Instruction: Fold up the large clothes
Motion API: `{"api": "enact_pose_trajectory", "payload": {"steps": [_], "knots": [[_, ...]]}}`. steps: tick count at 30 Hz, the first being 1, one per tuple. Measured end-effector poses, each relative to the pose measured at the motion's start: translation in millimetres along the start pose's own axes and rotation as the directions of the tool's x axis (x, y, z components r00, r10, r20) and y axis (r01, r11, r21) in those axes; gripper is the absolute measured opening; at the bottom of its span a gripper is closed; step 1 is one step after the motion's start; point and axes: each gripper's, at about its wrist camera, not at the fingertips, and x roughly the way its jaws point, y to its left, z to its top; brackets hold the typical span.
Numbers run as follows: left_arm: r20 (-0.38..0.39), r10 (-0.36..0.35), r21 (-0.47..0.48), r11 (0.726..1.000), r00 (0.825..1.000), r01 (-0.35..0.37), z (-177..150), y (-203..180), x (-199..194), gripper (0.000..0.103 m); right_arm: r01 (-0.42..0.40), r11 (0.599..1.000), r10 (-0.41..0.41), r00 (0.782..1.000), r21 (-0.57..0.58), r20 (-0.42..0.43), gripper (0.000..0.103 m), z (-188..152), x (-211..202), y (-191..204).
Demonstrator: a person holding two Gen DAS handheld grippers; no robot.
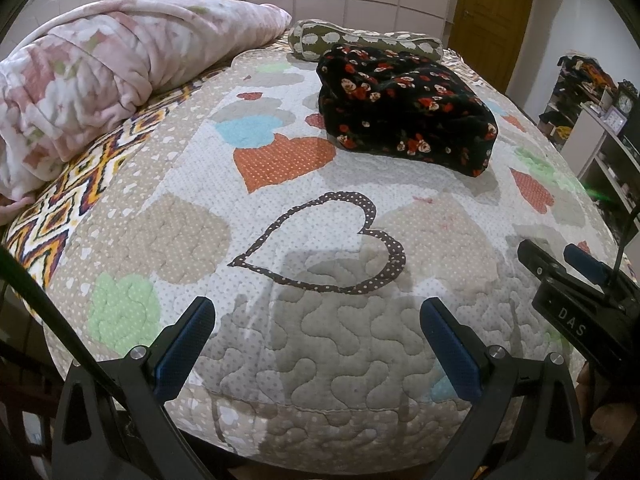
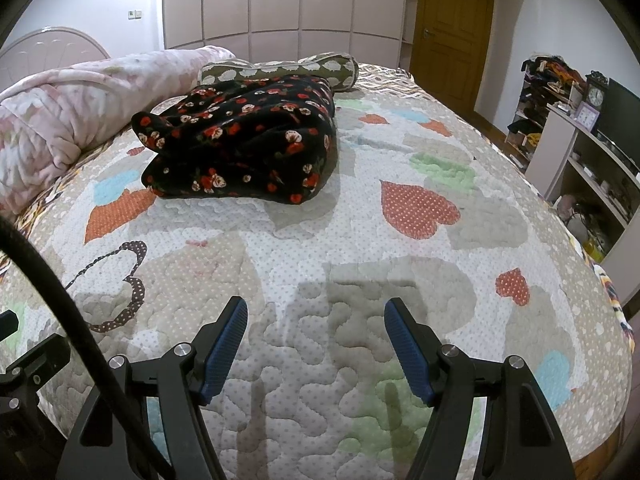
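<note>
Two claws, both spread wide w/ nothing between the blue pads: left claw [image 1: 316,344] and right claw [image 2: 316,344] hover low over the near end of the bed [image 2: 420,288], side by side, approx. level w/ each other. From the left wrist view the right one's body shows at the far right edge.

Task item: black flowered garment [image 2: 248,148], sitting on the quilt toward the pillow end, well apart from both claws. It's bunched into a thick, lumpy bundle, layers stacked, one rounded lobe poking out on the side nearest the pink blanket [image 1: 92,76]. A green bolster [image 1: 360,38] lies just behind it, prob. touching (can't say for sure). Neither claw is in contact w/ it.

Handling, my guess: fabric looks plush, velvety, so soft and floppy, no stiffness at all; it'll sag and drape the moment it's lifted. Bulk suggests moderate weight for cloth, not fragile. The pile may grip the ribbed pads fairly well, but a pinch on the thick bundle could catch several layers at once.

Where to hold: I'd go for a single outer edge or corner, one claw each, spaced apart so the cloth can be spread flat on the open quilt in front. Hems and seams aren't visible from here, so which edge is the true border can't be told yet.
</note>
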Motion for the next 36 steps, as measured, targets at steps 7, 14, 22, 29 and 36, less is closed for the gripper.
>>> {"api": "enact_pose_trajectory", "payload": {"steps": [7, 14, 22, 29, 36], "knots": [[-0.004, -0.006, 0.004, 1.000, 1.000, 0.006, -0.1, -1.9, 0.9, 0.102, 0.007, 1.000, -0.007, 1.000, 0.007, 0.002, 0.077, -0.6, 1.7, -0.5], [-0.012, -0.011, 0.006, 1.000, 1.000, 0.011, 0.0, -3.3, 2.4, 0.102, 0.010, 1.000, -0.010, 1.000, 0.010, 0.002, 0.077, -0.7, 1.4, -0.6], [-0.014, -0.015, 0.004, 1.000, 1.000, 0.015, 0.0, -3.6, 2.5, 0.102, 0.020, 1.000, -0.020, 1.000, 0.018, 0.000, 0.077, -0.7, 1.8, -1.6], [-0.014, -0.017, 0.007, 1.000, 1.000, 0.017, -0.8, -3.9, 4.5, 0.102, 0.019, 1.000, -0.019, 1.000, 0.012, 0.001, 0.077, -1.2, 1.7, -0.9], [-0.013, -0.017, 0.006, 1.000, 1.000, 0.017, -1.0, -4.0, 4.3, 0.102, 0.023, 1.000, -0.023, 1.000, 0.008, 0.002, 0.078, -2.0, 1.9, 1.8]]}}
